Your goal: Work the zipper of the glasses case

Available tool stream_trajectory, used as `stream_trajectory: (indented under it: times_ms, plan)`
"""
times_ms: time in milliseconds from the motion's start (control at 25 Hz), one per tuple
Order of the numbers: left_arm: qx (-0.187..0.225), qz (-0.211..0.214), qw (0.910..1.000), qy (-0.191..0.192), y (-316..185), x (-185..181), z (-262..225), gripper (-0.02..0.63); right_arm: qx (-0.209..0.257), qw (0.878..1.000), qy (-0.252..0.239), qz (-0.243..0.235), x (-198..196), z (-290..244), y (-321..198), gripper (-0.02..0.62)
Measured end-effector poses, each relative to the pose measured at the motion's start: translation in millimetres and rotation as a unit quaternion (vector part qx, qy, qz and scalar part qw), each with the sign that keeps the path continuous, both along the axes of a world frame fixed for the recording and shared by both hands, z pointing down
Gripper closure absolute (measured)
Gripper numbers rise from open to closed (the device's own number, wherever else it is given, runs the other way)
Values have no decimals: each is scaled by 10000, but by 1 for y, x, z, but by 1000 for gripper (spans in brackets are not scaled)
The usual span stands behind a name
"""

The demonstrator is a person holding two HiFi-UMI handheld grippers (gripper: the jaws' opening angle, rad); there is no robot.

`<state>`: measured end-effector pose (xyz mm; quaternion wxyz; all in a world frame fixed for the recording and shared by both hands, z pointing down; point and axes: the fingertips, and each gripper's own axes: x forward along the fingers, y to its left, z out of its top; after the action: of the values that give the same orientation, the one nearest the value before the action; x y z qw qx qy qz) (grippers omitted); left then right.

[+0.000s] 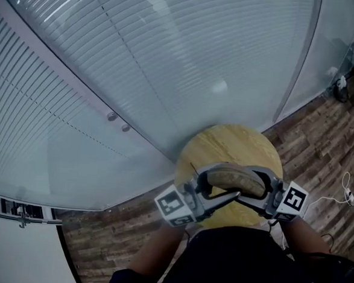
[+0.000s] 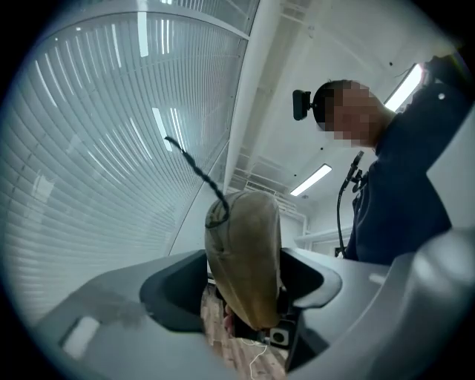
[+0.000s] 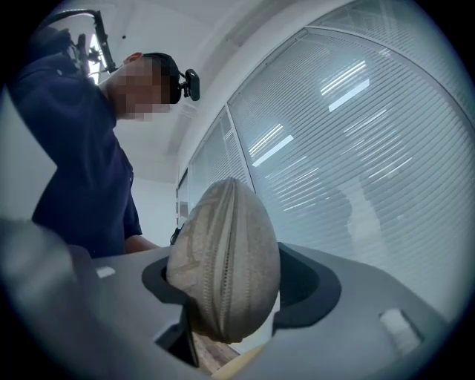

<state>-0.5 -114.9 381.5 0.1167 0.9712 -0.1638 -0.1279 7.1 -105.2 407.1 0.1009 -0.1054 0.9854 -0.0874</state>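
So the tan, fuzzy-looking oval glasses case (image 1: 238, 179) is up in the air, lying crosswise over the round pale wooden tabletop (image 1: 225, 141) in the head view, one end in each set of tongs. The right tongs (image 1: 257, 187) have it clamped: in the right gripper view the case fills the gap and sits against both jaws. The left tongs (image 1: 213, 187) are spread wide around the other end, and in the left gripper view I can't see either jaw pressing on it. The pale zipper (image 3: 221, 274) only shows in the right gripper view, running lengthwise down the case and closed along the bit you can see; its lower end drops behind the grey jaw body, and I can't find the slider. A thin dark braided cord (image 2: 194, 167) sticks out of the left end, but what it's tied to is too small to tell. In the head view both ends of the case are covered by the jaws, and the near edge of the tabletop is hidden behind the tongs and the person's dark clothing (image 1: 235, 263). Behind: a glass wall with white horizontal blinds (image 1: 140, 63) and a brown plank floor (image 1: 310, 138).
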Motion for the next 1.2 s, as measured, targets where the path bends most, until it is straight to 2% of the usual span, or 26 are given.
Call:
stream_trajectory:
  times_ms: [160,320,480,640,760,840,920,1000,1080,1200]
  plan:
    - [111,104,9998,149,4,6,-20,295,-374,9959,-777,-290,-7,-24,4,298]
    - [256,153,9994,146,8,14,-31,298,-384,9930,-1009,-469,-10,-35,6,298]
    - [234,139,9995,142,7,14,-33,298,-361,9933,-943,-560,-11,-36,7,298]
    - [19,124,9999,9,6,14,-26,307,-340,9961,-649,-497,-9,-25,9,284]
    - [-66,6,9994,-344,3,9,-6,307,-272,9980,-442,-360,-1,-18,12,236]
    - [-33,-212,9967,-781,-2,3,11,307,-294,9987,-410,-57,18,-14,5,236]
    - [79,-423,9881,-1480,-9,-3,32,307,-316,9986,-227,363,37,-10,-10,238]
    - [157,-489,9775,-2048,-15,-8,54,307,-530,9969,52,571,46,-6,-26,238]
    - [22,-378,9735,-2254,-15,-8,70,307,-758,9957,215,479,44,-7,-34,240]
    - [-102,-95,9707,-2398,-6,-3,85,307,-767,9966,273,126,34,-26,-33,263]
